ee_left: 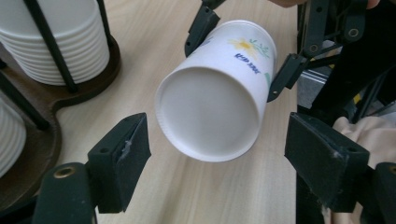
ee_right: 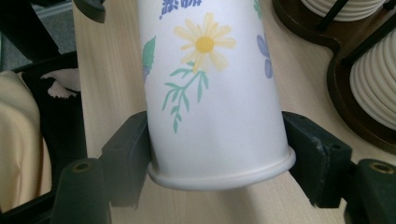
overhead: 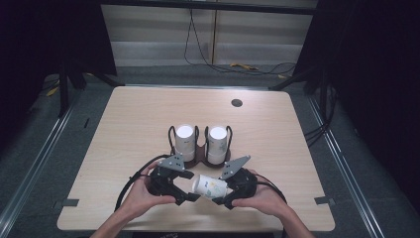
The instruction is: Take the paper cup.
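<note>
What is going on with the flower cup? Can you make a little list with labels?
cup: white paper cup with a daisy print, lying sideways above the table
right tongs: shut on the cup near its rim
left tongs: open, jaws either side of the cup's base, not touching
behind: two stacks of cups in a dark holder

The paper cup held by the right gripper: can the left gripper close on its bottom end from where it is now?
Probably yes. The left gripper is open, the paper cup points its base between the jaws, and nothing lies between them.
</note>
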